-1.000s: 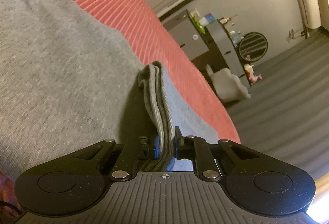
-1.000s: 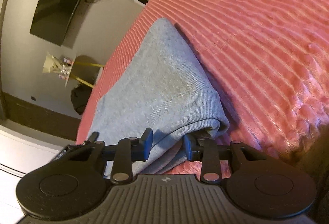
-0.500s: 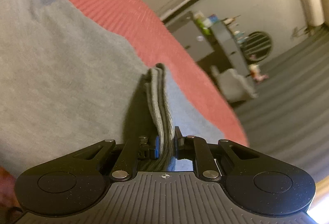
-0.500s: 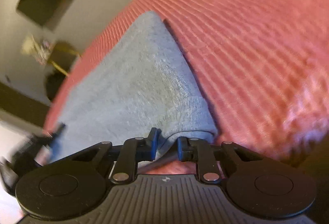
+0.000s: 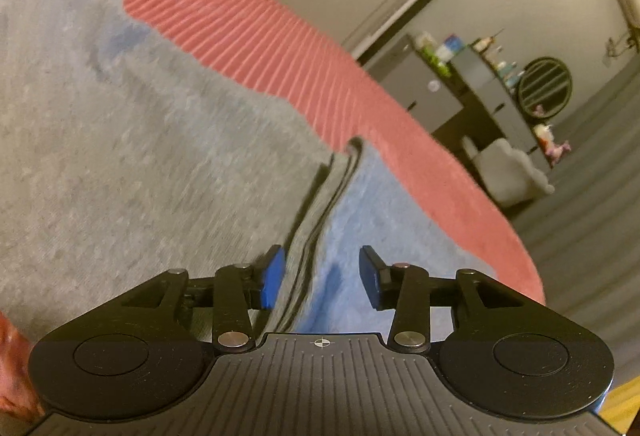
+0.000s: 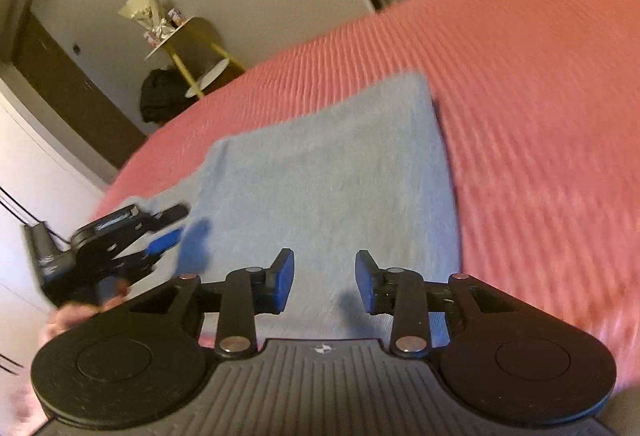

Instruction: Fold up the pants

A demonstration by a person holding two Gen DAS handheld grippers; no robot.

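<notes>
The grey pants [image 5: 160,155] lie folded flat on the red ribbed bedspread [image 5: 248,19]. In the left wrist view the stacked cuff edges [image 5: 320,220] run between the open fingers of my left gripper [image 5: 320,276], which holds nothing. In the right wrist view the pants [image 6: 328,175] form a flat rectangle on the bedspread [image 6: 540,95]. My right gripper [image 6: 325,282] is open and empty just above their near edge. My left gripper also shows in the right wrist view [image 6: 180,236], open at the pants' left edge.
The bed's edge curves off on the right in the left wrist view, with grey carpet [image 5: 592,220], a dark dresser [image 5: 480,95] and a white chair [image 5: 508,171] beyond. In the right wrist view a yellow-legged side table [image 6: 192,47] and a dark bag [image 6: 164,95] stand past the bed.
Both grippers have opened and let go of the pants. The held cuffs now lie down on the folded pants, and both grippers have drawn back slightly.
</notes>
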